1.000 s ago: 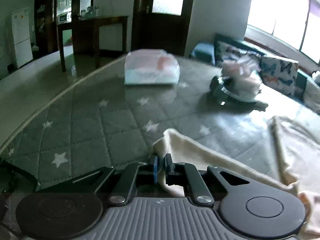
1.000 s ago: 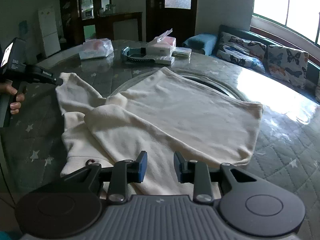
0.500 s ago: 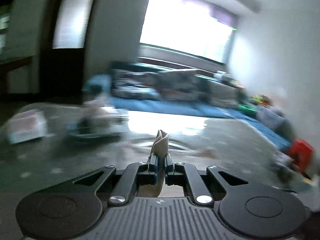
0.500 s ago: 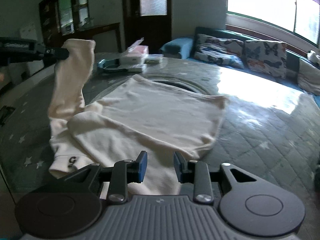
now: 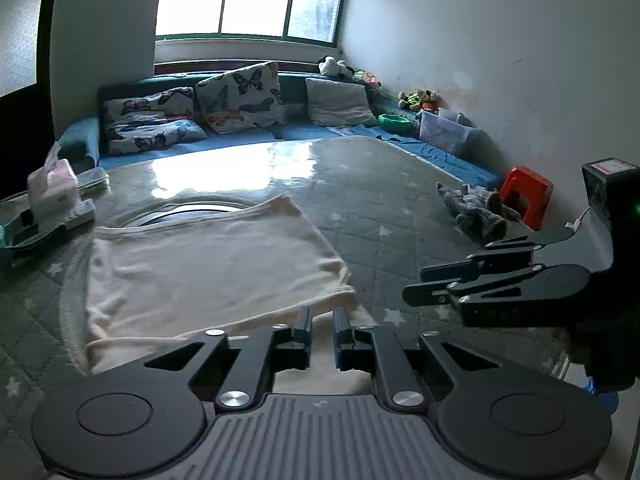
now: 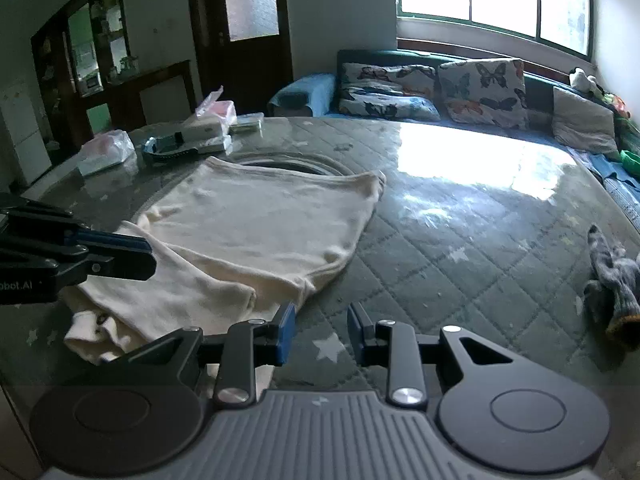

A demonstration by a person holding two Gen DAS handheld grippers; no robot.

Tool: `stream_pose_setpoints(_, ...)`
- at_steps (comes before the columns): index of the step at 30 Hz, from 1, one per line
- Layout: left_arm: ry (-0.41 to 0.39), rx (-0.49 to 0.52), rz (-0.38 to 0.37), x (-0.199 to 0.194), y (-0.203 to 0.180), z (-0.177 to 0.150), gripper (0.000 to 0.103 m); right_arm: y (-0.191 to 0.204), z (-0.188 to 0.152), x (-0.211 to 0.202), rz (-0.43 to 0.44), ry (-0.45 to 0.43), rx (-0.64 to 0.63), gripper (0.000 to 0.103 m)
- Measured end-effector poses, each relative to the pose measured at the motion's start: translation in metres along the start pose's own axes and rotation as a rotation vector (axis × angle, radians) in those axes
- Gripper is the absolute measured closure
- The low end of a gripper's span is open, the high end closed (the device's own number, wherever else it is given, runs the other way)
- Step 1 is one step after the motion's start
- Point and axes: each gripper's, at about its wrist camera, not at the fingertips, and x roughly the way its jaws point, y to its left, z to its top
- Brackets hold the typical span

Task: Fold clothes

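Cream top (image 5: 208,268) lies spread on the quilted grey table cover w/ stars (image 5: 384,208), body flat, near edge bunched; in the right wrist view a sleeve (image 6: 176,292) is folded across the lower body, cuff end crumpled at the table's near edge. Left gripper (image 5: 322,330) sits low over the near edge of the top, fingers a narrow gap apart, nothing pinched btwn them; cream fabric shows under & just beyond the tips. Right gripper (image 6: 320,330) hovers at the top's bottom corner, fingers wider apart, empty, star cover visible btwn them, left fingertip just beside the hem. Each gripper shows in the other's view, close alongside. Beyond the top: tissue box (image 5: 52,192) and a clear plastic bag (image 6: 106,152) at the far left of the table, a grey sock or glove (image 6: 612,280) well apart on the right. Sofa w/ butterfly cushions (image 5: 240,98) behind, under bright windows; red stool (image 5: 528,196) by the wall.
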Motion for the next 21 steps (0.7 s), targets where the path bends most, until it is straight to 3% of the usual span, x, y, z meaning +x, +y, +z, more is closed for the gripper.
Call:
stream_pose_setpoints(8,0.061,-0.033,0.137,-0.011,0.054,-0.013,0.084,0.035,0.008,0.022,0.085,0.01,-0.071,0.075)
stream_pose_setpoints(15,0.111,-0.072,0.209,-0.016,0.083,-0.035,0.082,0.048,0.005,0.048,0.083,0.062,-0.078,0.075)
stream_pose_setpoints(21,0.129,-0.086,0.232,-0.018,0.091,-0.045,0.073,0.051,-0.001,0.052,0.088,0.087,-0.089,0.088)
